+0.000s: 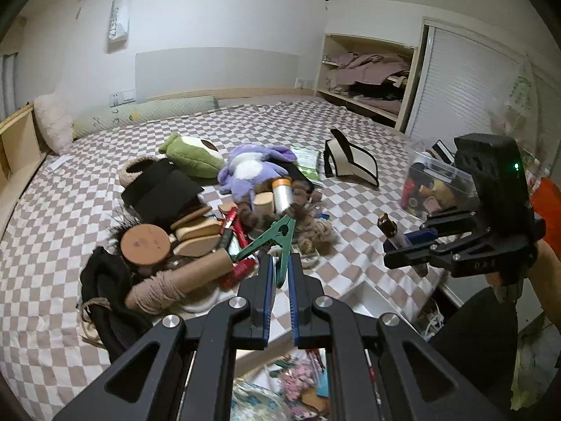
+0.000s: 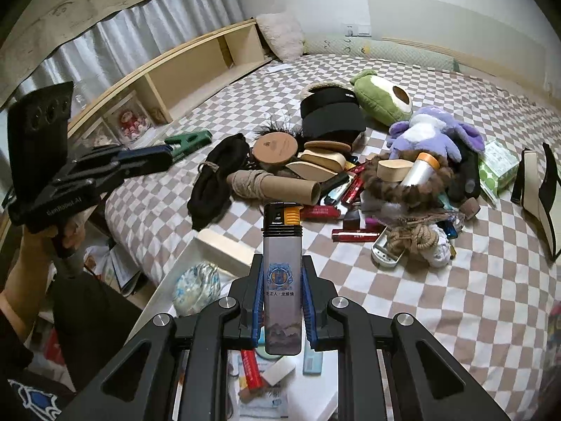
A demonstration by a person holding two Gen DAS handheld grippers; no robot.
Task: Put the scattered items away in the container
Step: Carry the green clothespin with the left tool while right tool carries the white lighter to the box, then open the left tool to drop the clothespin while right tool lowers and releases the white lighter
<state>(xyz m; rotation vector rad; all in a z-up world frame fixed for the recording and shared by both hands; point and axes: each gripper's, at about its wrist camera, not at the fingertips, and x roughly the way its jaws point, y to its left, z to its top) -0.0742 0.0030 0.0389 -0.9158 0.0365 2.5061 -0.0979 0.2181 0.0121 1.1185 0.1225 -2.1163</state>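
Right gripper [image 2: 282, 291]: clamped on the lighter [image 2: 282, 280], pads on the two narrow sides of the lower body, top end pointing away above the bed edge.
Lighter: judged light, stiff and smooth-skinned, so likely to slip if the squeeze eases; the flat body is the best place to hold, not the orange and black cap. It carries a round blue crest and a line of Chinese characters too small to read surely.
Left gripper [image 1: 280, 273]: jaws together on the tail of the green clip [image 1: 271, 242], nose pointing out over the pile.
Green clip: judged light, hard plastic with a spring; holding the tail risks squeezing it open, so it may pivot.
Pile [image 2: 350, 175]: on the checked bedspread [image 2: 455, 280], a cardboard tube [image 2: 280, 184] wound with cord, red lighters [image 2: 354, 235], wooden discs, a purple plush toy [image 2: 434, 131] and a green one; soft ones will squash.
Container [image 1: 440, 186]: clear plastic tub at the bed's far right edge, already part filled, beyond the right gripper.
Far writing: a white bag [image 1: 118, 17] on the wall reads "SAFETY".
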